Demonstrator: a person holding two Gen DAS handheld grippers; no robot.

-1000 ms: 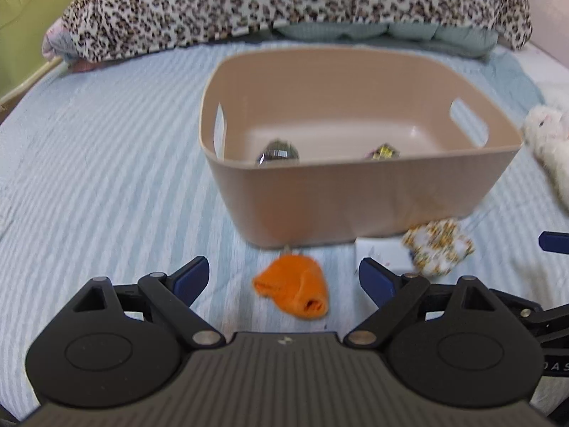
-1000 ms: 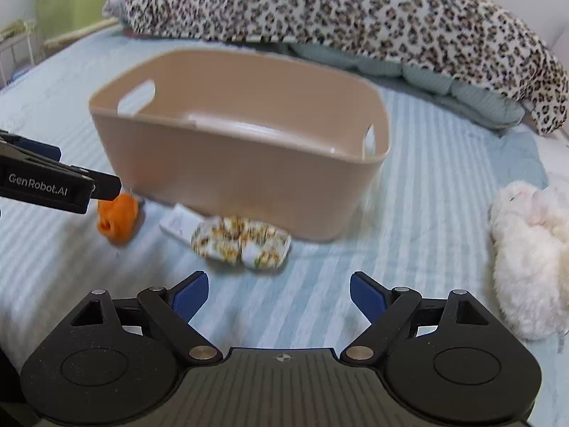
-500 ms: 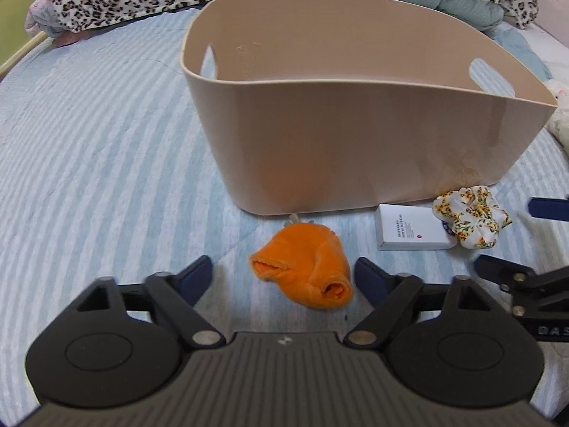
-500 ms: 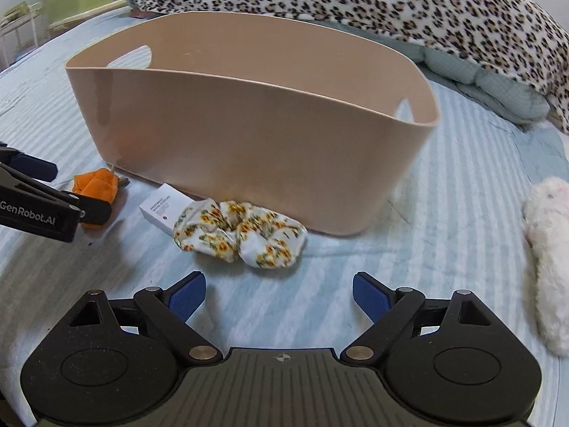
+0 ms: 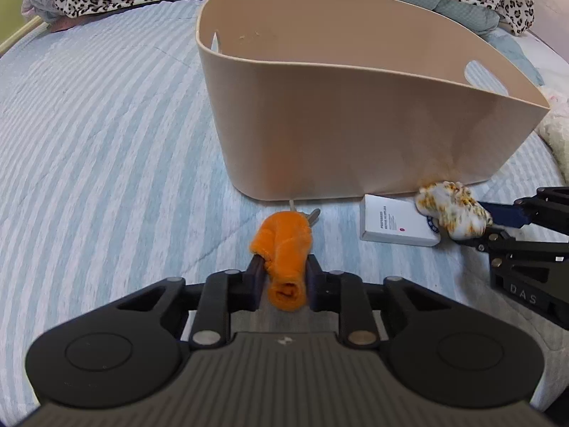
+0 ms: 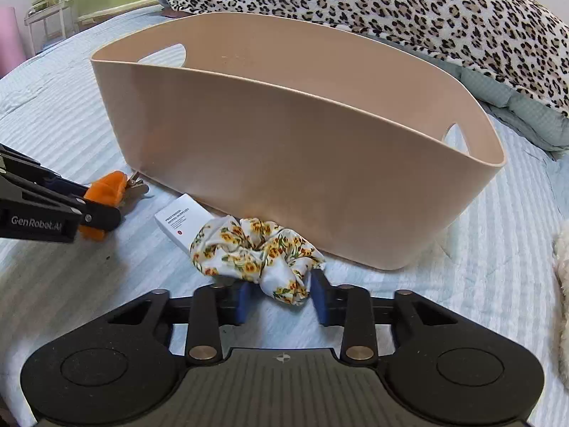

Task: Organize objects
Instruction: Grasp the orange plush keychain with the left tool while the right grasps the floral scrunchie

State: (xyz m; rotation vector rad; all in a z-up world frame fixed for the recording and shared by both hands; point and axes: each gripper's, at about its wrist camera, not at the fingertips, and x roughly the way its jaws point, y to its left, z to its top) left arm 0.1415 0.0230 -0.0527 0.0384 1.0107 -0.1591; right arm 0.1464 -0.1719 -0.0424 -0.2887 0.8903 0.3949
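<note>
The beige tub (image 5: 355, 135) stands on the striped bedspread (image 5: 106, 142), its contents hidden behind the near wall. Before it, the left gripper (image 5: 283, 277) clenches the orange cloth (image 5: 284, 249). Past the white box (image 6: 181, 226), the right gripper (image 6: 282, 297) pinches the floral scrunchie (image 6: 256, 252).

Both wrist cams low over bed (image 5: 89, 135), close, facing beige bin (image 5: 355, 124) near wall. Left view from bin's left end, right view from right end. Shared: bin, white box (image 6: 179, 222), leopard blanket (image 6: 409, 10) behind.
</note>
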